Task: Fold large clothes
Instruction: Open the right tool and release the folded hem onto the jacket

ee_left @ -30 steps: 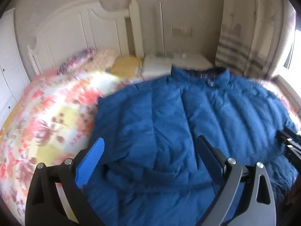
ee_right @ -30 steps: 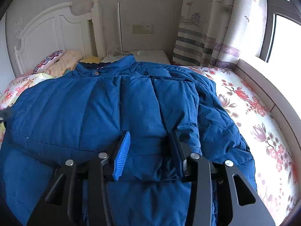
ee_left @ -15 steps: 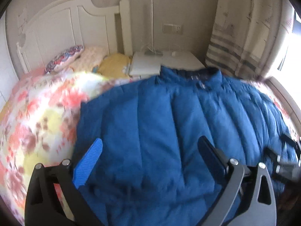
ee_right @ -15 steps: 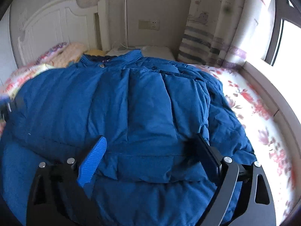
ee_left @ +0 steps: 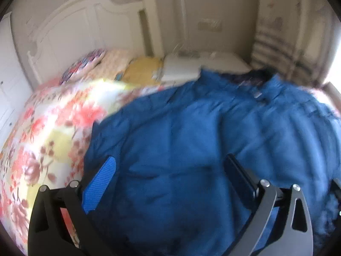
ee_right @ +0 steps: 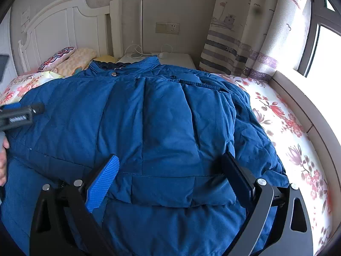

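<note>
On the bed (ee_right: 287,123) with its floral cover, a blue padded jacket (ee_right: 166,128) lies spread flat, collar toward the white headboard (ee_right: 64,27), one side section folded over the body. Right gripper (ee_right: 170,179) hovers above the folded section's lower edge; its jaws have just been opening and stand wide, with fabric between the fingers (ee_right: 102,183) but not pressed by either pad. Left gripper (ee_left: 172,179) hangs over the jacket's (ee_left: 191,149) left part near its edge; jaws spread wide, nothing held. Left view is motion-blurred. In the right view the left gripper (ee_right: 19,113) shows at the frame's left edge, with part of a hand (ee_right: 3,160) below it. Pillows (ee_right: 70,59) sit by the headboard; nightstand (ee_right: 179,58) and curtain (ee_right: 245,32) behind the collar.
</note>
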Motion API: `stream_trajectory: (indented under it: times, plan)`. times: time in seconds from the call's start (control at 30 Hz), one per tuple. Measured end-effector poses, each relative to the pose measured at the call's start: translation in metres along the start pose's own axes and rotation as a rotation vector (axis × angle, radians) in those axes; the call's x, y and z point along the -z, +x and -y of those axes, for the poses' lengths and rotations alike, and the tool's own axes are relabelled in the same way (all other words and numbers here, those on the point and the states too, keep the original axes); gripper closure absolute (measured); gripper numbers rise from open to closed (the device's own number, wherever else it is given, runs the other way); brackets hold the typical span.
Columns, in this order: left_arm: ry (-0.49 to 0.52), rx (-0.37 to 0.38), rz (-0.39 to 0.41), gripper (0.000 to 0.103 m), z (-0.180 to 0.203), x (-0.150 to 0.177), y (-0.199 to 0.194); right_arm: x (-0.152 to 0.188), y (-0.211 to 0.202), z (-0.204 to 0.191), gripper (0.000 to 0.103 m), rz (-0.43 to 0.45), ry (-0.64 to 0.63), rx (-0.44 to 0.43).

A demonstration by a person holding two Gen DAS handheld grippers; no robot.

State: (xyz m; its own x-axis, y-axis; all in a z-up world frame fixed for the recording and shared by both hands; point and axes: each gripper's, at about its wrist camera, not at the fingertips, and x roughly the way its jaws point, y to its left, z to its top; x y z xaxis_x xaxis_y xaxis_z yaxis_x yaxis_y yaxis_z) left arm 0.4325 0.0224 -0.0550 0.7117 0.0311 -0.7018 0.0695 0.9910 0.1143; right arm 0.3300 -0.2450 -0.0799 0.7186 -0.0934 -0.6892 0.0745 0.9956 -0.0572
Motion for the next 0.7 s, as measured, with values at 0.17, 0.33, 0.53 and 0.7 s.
stream_trajectory:
  times: [0.17,0.33,0.53,0.7]
  plan:
    - [0.066,-0.033,-0.053,0.002,0.015,-0.021,0.017,0.0,0.0,0.0,0.011,0.001,0.001,-0.002]
    - [0.004,0.022,-0.129,0.002,0.006,-0.017,0.042,0.0,0.0,0.0,0.011,0.0,0.002,-0.001]
    - [0.009,0.014,-0.014,0.002,0.002,0.014,-0.031,0.0,0.0,0.0,0.011,0.001,-0.002,0.001]
    - [0.033,-0.024,-0.03,0.002,-0.002,0.051,-0.041,0.0,-0.002,0.0,0.01,0.011,-0.005,0.006]
